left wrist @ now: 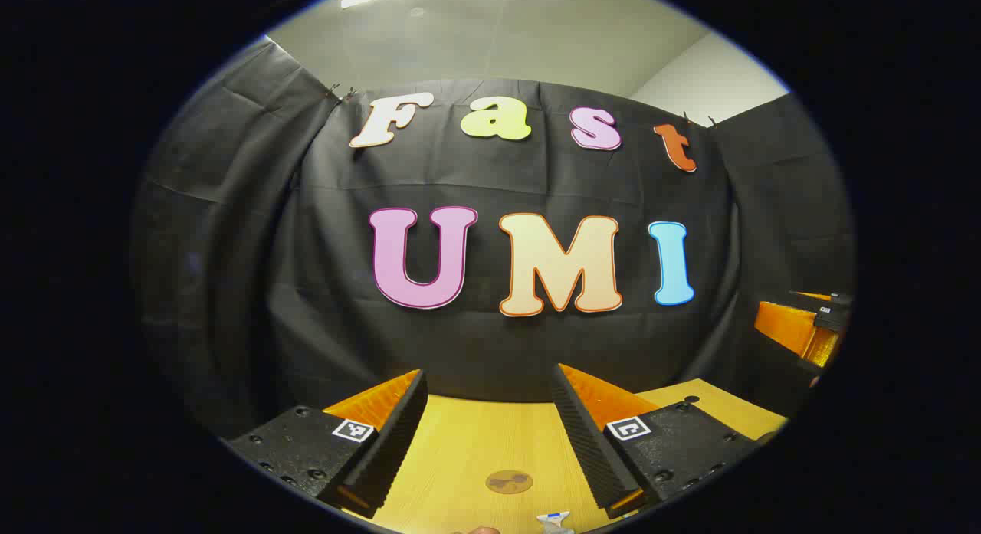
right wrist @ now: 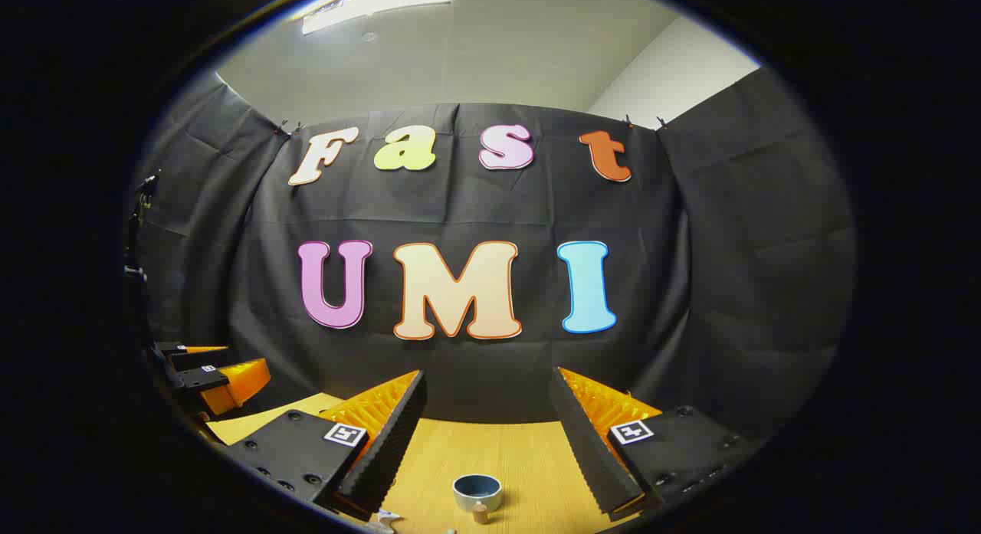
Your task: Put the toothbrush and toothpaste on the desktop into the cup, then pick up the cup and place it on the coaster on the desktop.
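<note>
cup (right wrist: 477,492): blue-grey | coaster (left wrist: 509,482): brownish, perhaps patterned | desktop (left wrist: 460,450): yellow wood-grain

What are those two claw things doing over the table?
They are two hand-held grippers hovering above a wooden table, both with fingers spread open and holding nothing. In the right gripper view a small cup sits on the table just ahead. In the left gripper view a round coaster lies ahead. Nothing has been picked up yet.

Both views face the booth wall (left wrist: 498,350) from just above the desktop (right wrist: 529,450).
</note>
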Motion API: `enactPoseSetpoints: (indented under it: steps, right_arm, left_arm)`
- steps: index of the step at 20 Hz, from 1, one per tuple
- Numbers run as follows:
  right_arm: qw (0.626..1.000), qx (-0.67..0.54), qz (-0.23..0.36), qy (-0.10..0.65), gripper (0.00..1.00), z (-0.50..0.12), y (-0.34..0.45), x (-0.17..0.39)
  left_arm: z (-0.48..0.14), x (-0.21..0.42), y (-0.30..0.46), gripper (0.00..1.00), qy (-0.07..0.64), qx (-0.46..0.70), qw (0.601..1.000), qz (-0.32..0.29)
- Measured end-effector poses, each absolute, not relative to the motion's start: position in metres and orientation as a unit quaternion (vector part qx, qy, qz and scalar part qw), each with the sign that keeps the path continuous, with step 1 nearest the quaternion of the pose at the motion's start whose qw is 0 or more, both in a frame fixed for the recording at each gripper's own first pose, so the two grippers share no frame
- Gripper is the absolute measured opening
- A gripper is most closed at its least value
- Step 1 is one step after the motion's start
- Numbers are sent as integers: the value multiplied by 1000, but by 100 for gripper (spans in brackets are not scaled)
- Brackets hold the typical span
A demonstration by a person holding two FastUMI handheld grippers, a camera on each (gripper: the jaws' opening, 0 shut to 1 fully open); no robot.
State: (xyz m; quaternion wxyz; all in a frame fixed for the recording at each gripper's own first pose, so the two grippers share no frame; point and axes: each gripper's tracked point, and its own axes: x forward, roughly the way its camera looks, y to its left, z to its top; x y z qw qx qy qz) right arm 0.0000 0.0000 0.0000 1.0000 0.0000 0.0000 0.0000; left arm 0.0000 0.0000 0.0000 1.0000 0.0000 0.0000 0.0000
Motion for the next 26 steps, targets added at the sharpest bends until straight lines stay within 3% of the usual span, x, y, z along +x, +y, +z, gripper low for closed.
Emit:
enactPoseSetpoints:
  steps: [20,26]
  right_arm:
    - [999,-15,38,30,100,-27,22,10]
    - [996,-20,51,69,100,-53,30,11]
  left_arm:
    - [2,-3,9,94,-7,10,1000,13]
    - [1,-7,13,94,-8,13,1000,17]
